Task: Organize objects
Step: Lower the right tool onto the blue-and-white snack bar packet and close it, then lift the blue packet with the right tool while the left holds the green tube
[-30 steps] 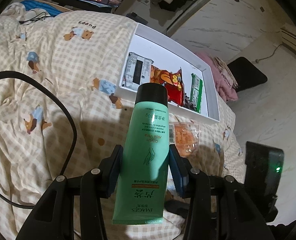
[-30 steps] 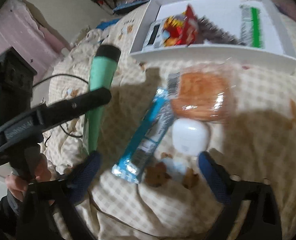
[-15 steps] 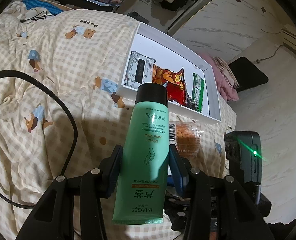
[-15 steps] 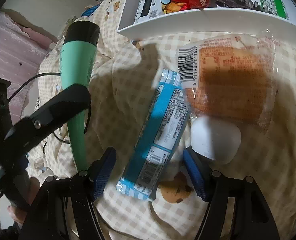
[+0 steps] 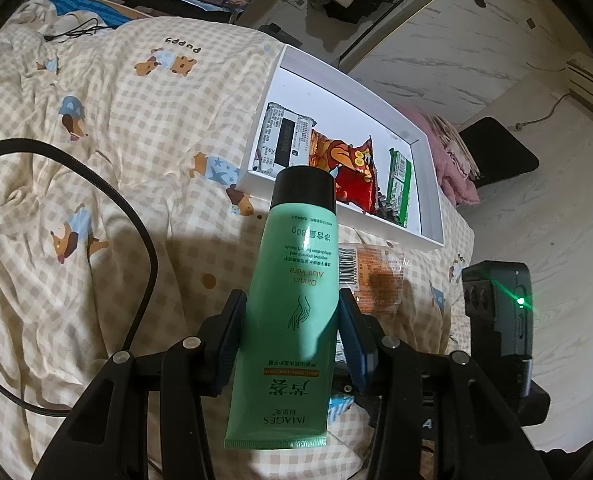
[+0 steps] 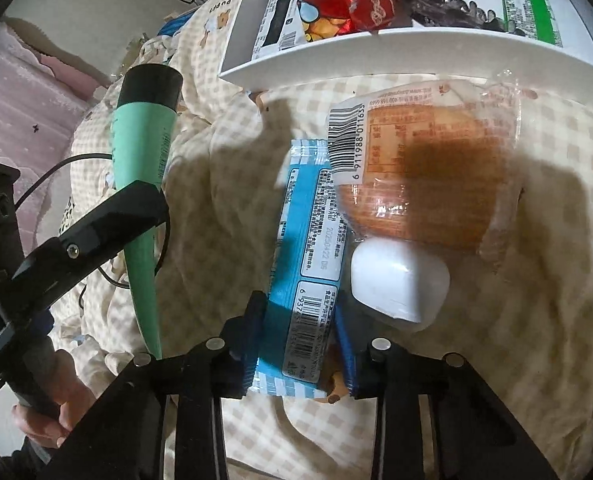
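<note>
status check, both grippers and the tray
Left gripper shut on green tube. Right gripper shut on blue packet. White case beside it. Tray ahead.

You see a mint-green plastic tube (image 5: pixel 292 300) with black cap, blue-and-white foil snack wrapper (image 6: pixel 304 264), white rectangular tray (image 5: pixel 432 184), beige checked bear-print bedsheet (image 5: pixel 128 128).

I see a bed under a checked cover (image 6: pixel 232 200) printed with puppies. Ahead of my right fingers a white tray (image 6: pixel 376 46) rests on it. Nearer, a clear-wrapped bun (image 6: pixel 436 168) lies just before the tray, a white case (image 6: pixel 396 284) touching it, and a blue packet (image 6: pixel 304 264) reaches between those fingers. A black cable (image 5: pixel 108 208) loops left of my left fingers.
</note>
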The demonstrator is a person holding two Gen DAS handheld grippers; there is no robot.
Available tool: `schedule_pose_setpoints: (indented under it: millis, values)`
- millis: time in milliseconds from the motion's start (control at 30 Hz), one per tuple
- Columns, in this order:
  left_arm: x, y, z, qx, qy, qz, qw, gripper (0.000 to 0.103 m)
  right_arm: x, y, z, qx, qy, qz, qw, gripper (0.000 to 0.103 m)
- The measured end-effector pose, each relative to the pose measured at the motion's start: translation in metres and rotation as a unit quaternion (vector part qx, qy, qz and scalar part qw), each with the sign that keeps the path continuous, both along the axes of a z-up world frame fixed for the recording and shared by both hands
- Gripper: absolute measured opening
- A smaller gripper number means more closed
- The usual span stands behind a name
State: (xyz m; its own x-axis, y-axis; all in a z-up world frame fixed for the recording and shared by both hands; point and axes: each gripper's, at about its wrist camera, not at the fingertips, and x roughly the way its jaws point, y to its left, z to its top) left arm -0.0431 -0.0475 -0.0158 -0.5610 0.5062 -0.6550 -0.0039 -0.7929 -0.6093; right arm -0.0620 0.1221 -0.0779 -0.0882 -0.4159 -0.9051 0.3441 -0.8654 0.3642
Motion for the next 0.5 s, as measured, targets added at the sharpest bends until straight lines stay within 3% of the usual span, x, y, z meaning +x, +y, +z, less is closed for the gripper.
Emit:
schedule_pose_setpoints:
  millis: [500]
  values:
    - [0.000,-0.003,0.000,0.005,-0.001,0.007,1.0000,0.049,0.005,0.008,0.022,-0.026,0.010,0.022,0.999,0.028]
